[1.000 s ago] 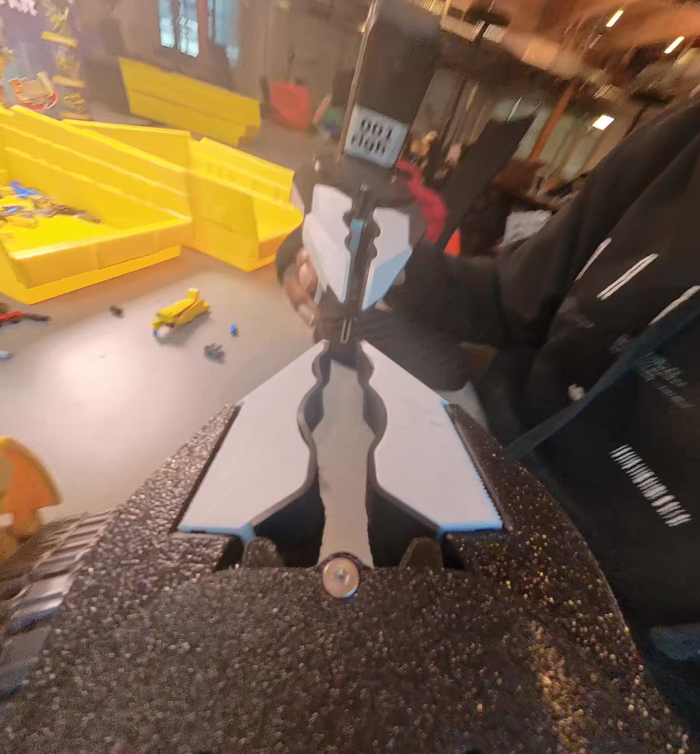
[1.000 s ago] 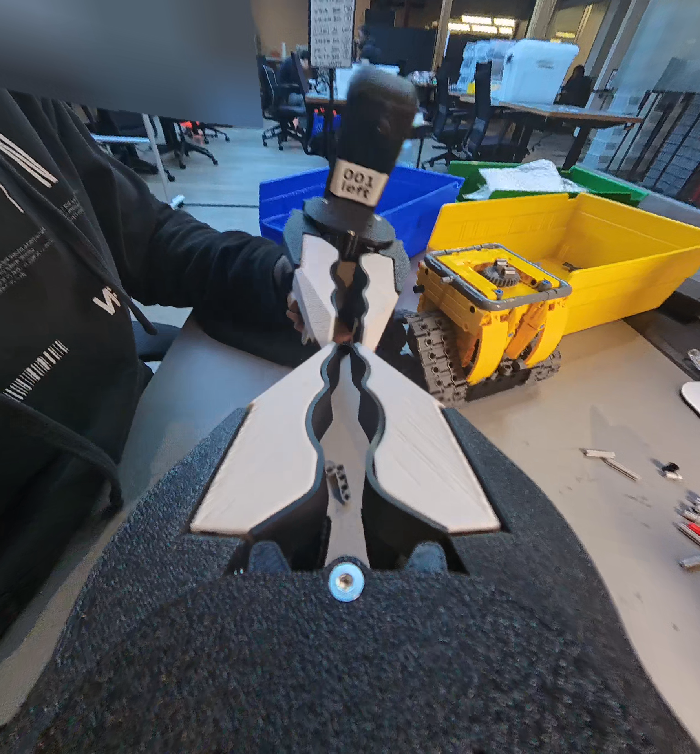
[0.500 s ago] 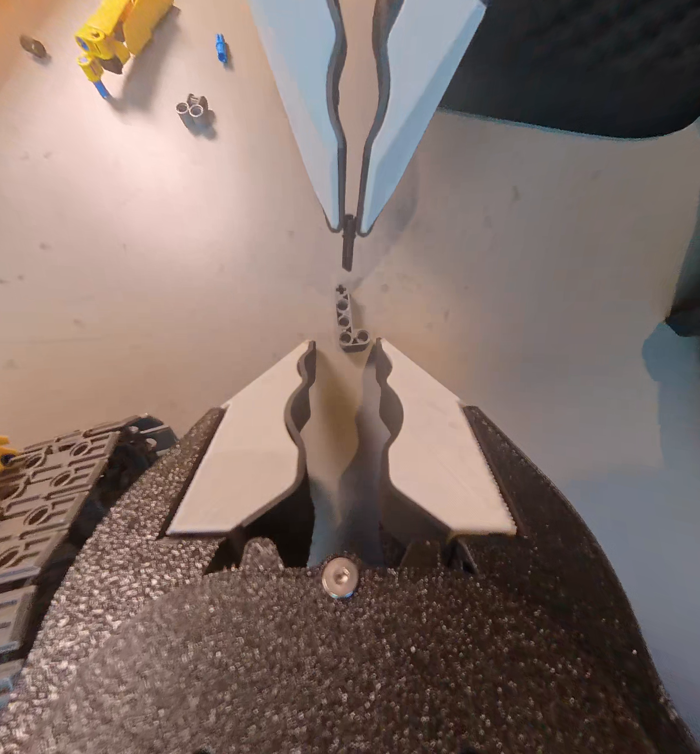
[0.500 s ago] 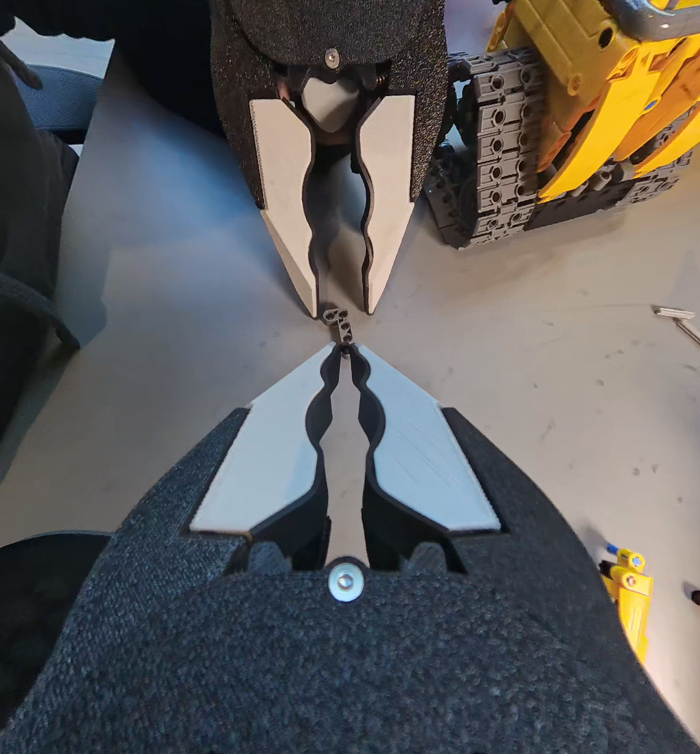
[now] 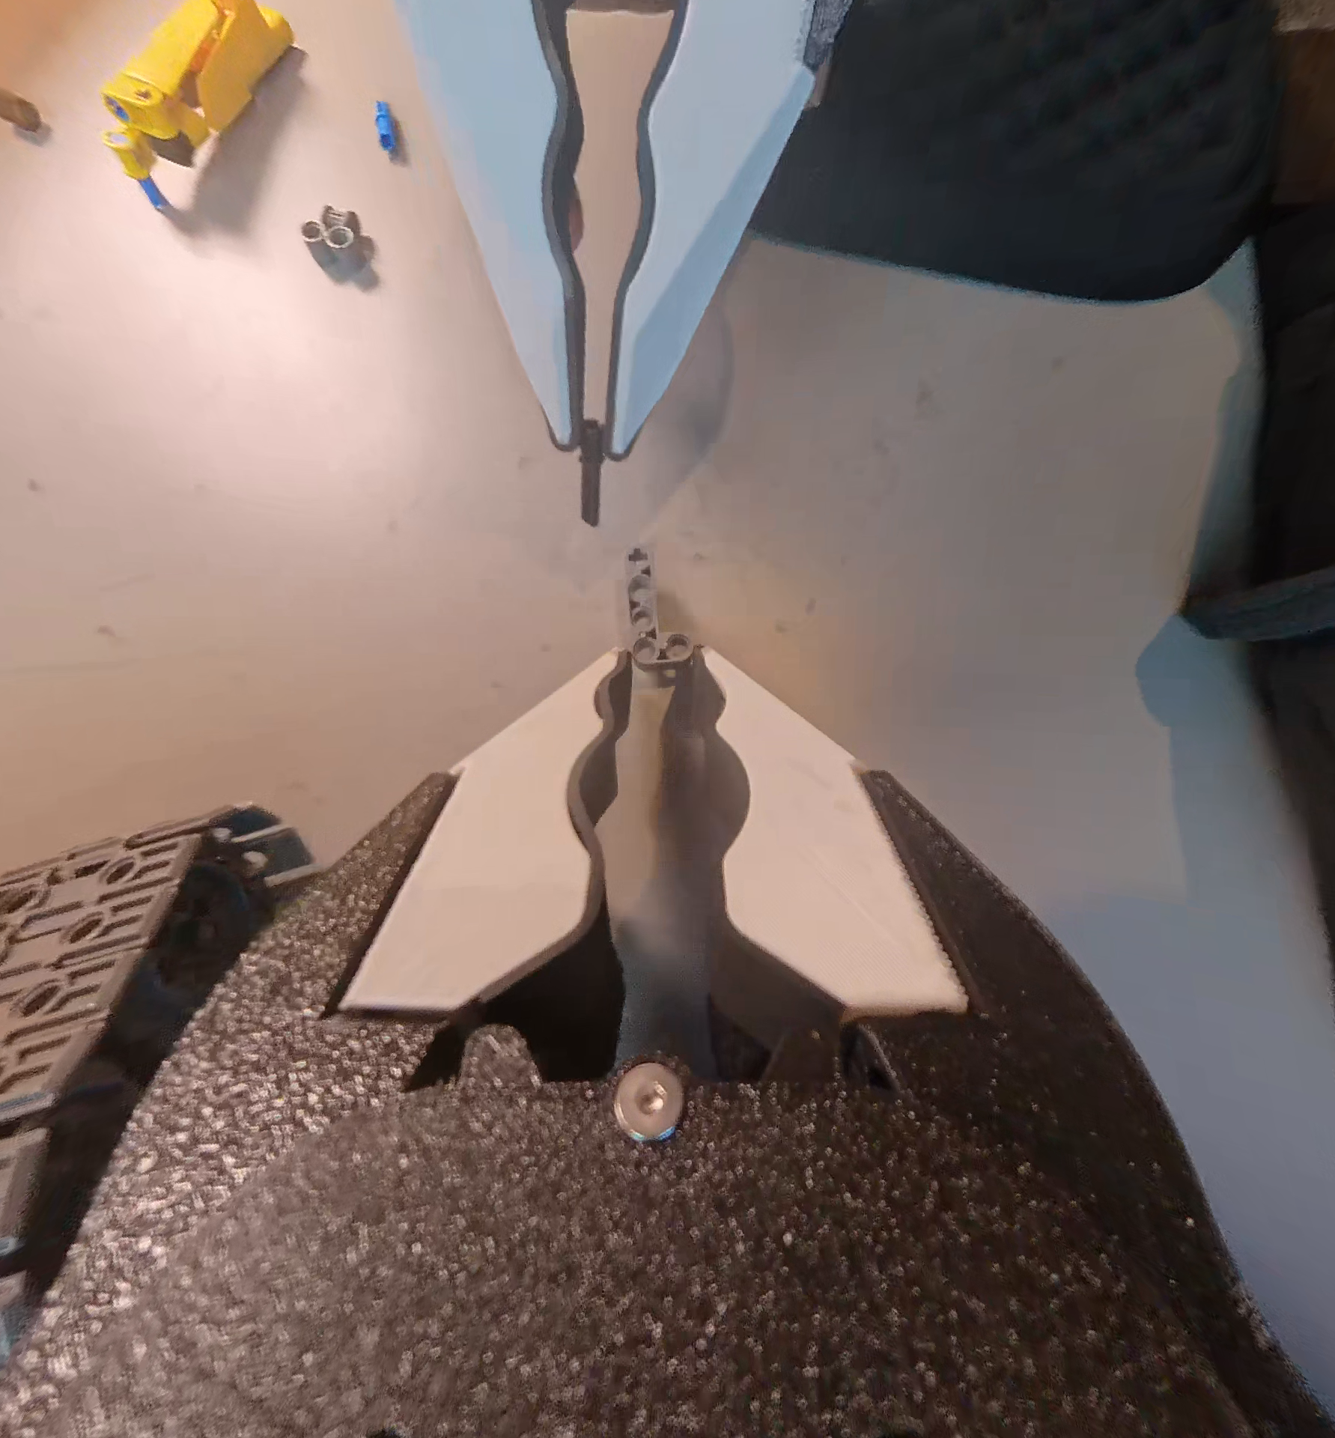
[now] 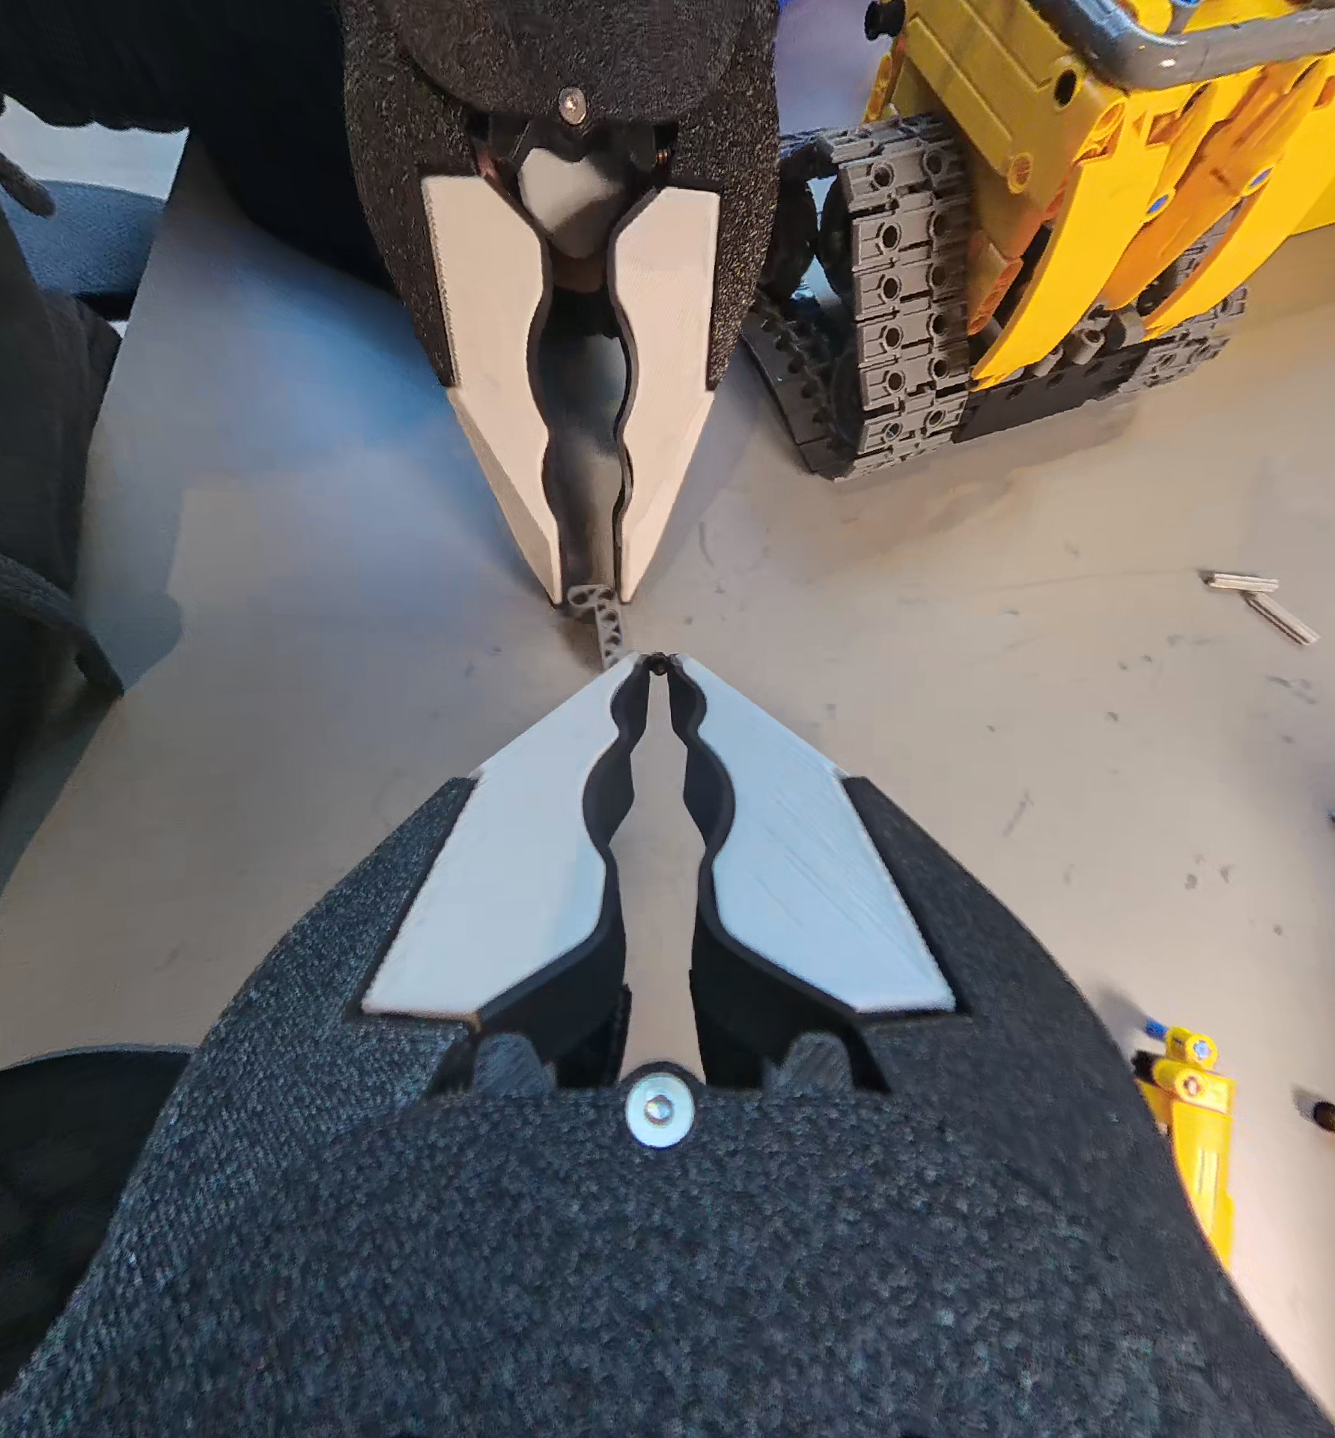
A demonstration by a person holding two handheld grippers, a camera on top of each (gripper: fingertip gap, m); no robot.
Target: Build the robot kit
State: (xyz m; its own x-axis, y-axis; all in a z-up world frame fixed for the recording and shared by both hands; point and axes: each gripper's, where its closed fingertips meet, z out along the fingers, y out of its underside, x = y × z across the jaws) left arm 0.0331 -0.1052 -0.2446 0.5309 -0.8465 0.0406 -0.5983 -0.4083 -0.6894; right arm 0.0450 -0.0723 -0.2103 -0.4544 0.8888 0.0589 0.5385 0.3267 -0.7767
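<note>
My left gripper [image 5: 660,657] was clenched on the short foot of a small grey L-shaped beam [image 5: 643,607], whose long arm stuck out ahead of the tips over the table [image 5: 182,545]. Half a second earlier those fingers were spread and the beam lay loose just off them. Just beyond, not touching, my right gripper [image 5: 590,445] pinched a thin black pin [image 5: 590,486], aimed at the beam's end. A tracked yellow model [image 6: 1037,233] stood beside my left gripper.

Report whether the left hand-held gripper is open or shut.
Shut: the left hand-held gripper pinches the grey L-shaped beam at its tips.
</note>
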